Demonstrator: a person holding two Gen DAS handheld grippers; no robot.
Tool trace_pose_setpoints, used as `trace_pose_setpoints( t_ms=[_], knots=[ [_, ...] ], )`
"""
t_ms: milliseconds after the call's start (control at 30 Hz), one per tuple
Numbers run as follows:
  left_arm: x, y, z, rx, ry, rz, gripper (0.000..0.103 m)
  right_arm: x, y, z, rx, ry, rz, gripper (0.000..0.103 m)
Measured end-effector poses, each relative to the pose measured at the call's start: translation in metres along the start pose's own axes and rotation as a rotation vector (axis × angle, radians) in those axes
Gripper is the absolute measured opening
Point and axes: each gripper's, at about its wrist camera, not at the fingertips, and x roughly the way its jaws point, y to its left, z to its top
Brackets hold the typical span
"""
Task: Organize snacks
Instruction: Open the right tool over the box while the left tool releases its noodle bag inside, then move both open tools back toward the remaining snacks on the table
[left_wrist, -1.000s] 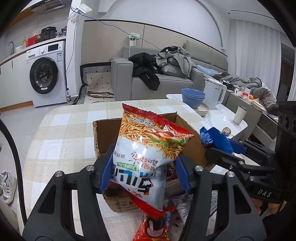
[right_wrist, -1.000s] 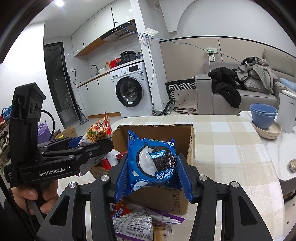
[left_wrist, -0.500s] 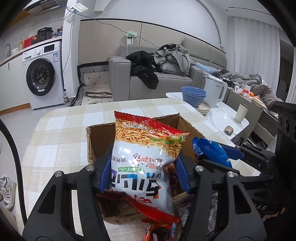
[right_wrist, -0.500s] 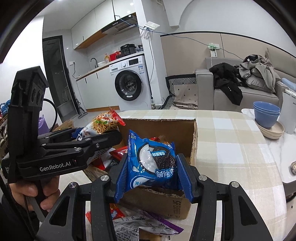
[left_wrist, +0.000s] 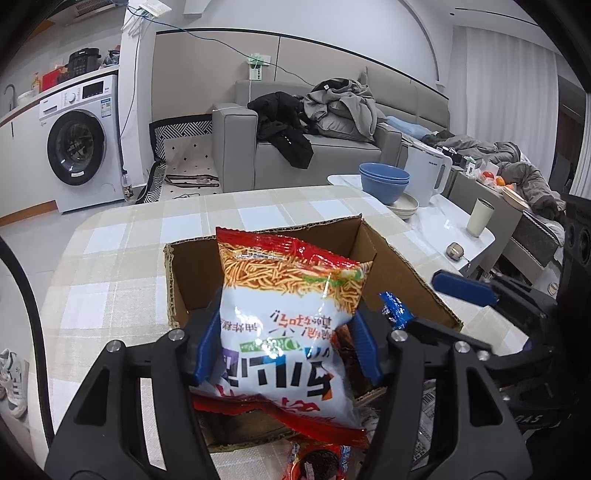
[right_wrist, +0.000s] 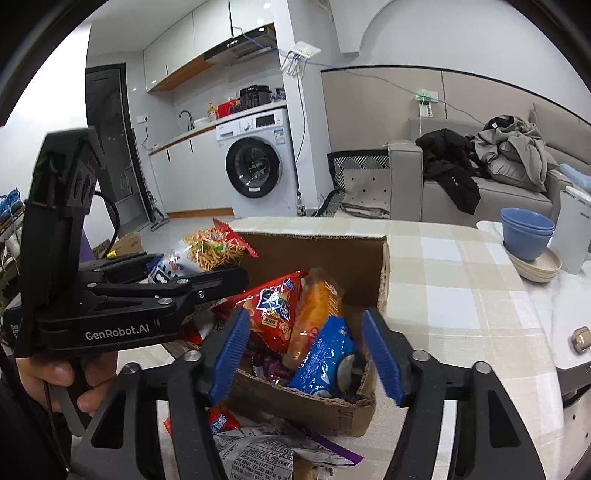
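Observation:
An open cardboard box (left_wrist: 179, 280) stands on the checked table. My left gripper (left_wrist: 287, 343) is shut on a red-and-white noodle snack bag (left_wrist: 284, 314), held upright over the box's near edge. In the right wrist view that bag (right_wrist: 212, 249) pokes out past the left gripper (right_wrist: 199, 264). My right gripper (right_wrist: 304, 332) hangs over the box (right_wrist: 314, 251) with its jaws opening and nothing pressed between the pads. Below it a blue cookie packet (right_wrist: 325, 362) lies loose in the box, beside a red bag (right_wrist: 273, 310) and an orange packet (right_wrist: 317, 310).
More packets lie on the table in front of the box (right_wrist: 258, 450). Blue bowls (left_wrist: 384, 181), a white kettle (left_wrist: 424, 173) and a cup (left_wrist: 478, 218) stand on the white table at the right. A hand (right_wrist: 51, 373) grips the left gripper's handle.
The right gripper has opened and the blue cookie packet has dropped from it into the box. The left gripper has come forward and down over the box with the noodle bag.

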Motion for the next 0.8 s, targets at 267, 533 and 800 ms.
trace_pose_setpoints(
  t_ms=[267, 533, 800],
  knots=[
    [-0.013, -0.004, 0.001, 0.006, -0.016, -0.009, 0.082, -0.03, -0.013, -0.002, 0.032, -0.041, 0.015, 0.092],
    [-0.033, -0.011, -0.003, 0.015, -0.029, -0.005, 0.102, -0.047, -0.034, -0.014, 0.102, -0.042, -0.006, 0.099],
    [-0.065, -0.012, -0.028, 0.022, -0.026, 0.023, 0.102, -0.056, -0.041, -0.029, 0.161, -0.003, -0.003, 0.102]
  ],
)
